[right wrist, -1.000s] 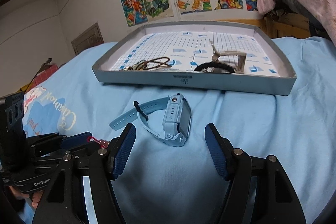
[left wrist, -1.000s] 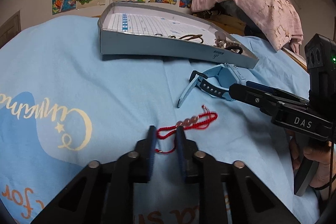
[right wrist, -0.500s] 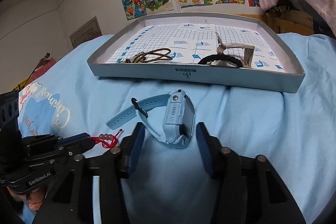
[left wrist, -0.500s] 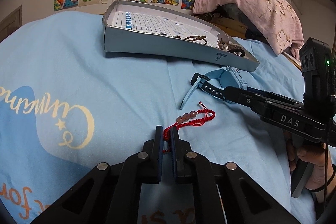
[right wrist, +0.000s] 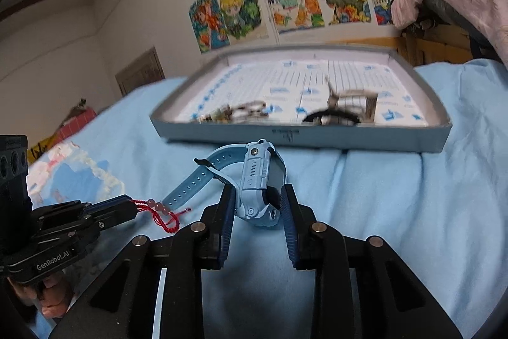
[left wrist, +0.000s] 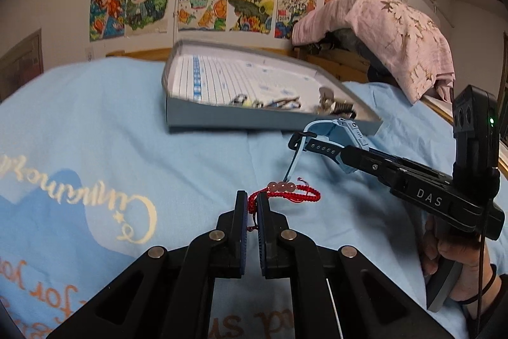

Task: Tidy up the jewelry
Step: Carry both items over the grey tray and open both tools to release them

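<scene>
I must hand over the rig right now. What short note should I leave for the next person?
Left gripper: shut on the red bracelet, most of it over the blue sheet.
Right gripper: shut on the blue watch, its strap hanging toward the bracelet.
Gray tray: ahead on the sheet, already holding some cords and other pieces, too blurred to name.
Done: both pieces gripped.
Left: carry each to the tray, release inside.
</scene>
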The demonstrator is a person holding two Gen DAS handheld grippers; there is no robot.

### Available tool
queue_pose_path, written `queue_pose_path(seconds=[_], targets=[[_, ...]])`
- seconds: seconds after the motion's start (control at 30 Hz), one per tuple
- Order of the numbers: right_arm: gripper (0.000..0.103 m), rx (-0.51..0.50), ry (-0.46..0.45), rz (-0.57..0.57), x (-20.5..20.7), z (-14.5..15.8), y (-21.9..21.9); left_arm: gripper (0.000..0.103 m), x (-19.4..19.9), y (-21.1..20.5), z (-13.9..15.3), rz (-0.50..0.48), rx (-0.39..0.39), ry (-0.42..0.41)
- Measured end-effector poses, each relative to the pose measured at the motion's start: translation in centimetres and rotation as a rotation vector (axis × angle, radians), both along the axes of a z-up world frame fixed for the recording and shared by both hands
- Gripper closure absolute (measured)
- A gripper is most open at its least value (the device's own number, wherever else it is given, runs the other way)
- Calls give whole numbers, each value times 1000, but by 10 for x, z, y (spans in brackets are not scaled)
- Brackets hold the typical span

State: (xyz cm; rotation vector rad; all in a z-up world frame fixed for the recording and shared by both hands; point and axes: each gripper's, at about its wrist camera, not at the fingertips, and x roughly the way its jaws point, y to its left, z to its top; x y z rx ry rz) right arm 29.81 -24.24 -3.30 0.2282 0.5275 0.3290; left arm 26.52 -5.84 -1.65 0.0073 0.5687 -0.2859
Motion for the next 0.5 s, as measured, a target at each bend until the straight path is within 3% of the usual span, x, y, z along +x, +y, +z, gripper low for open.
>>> queue_pose_path(seconds=[0.23,0.4,0.43,0.5], targets=[[78,92,-102,-81,-12,21,-25,98,6,-3,31,57,-48,-45],[81,75,-157,-173,-3,36,-51,98,34,-15,49,92,-98,-97],[98,70,-174,-193,-1,38,-56,98,41,-18,51,97,-104,-104],[102,82,-191,-232,4,38,-69,98,56,-23,53,101,-120,-108]])
